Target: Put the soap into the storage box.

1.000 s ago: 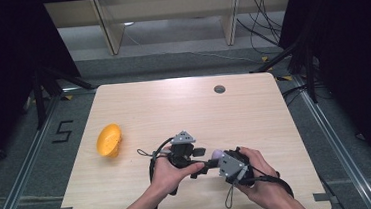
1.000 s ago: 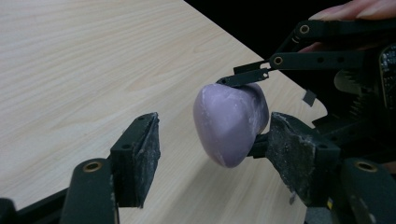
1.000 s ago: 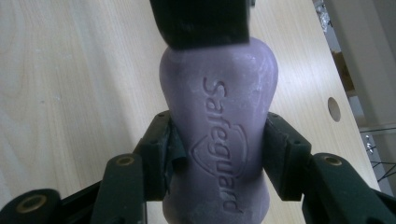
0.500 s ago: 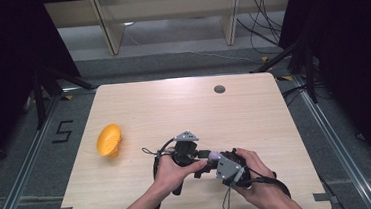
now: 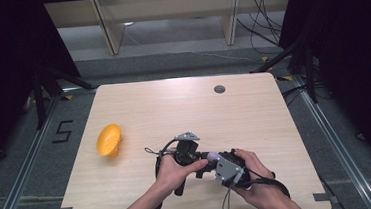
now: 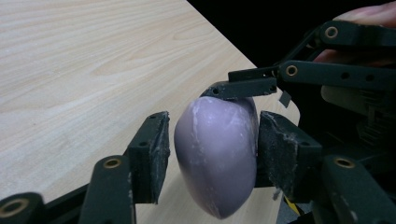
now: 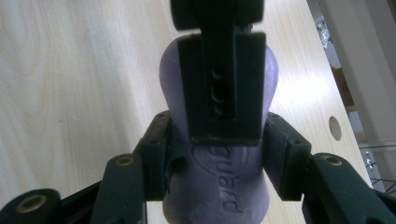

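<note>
Purple soap bar (image 6: 217, 156) held above table (image 5: 275, 122) near front edge, between both grippers. Right gripper (image 7: 217, 140) jaws clamped on bar's sides. Left gripper (image 6: 210, 140) jaws flank bar: right pad touching, left pad slightly apart. Orange bowl (image 5: 109, 140) well left of bar.

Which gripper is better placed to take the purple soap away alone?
Right, probably. The right gripper has both jaws pressed against the purple soap. The left gripper has one jaw against it and a gap at the other, so it looks open.
</note>
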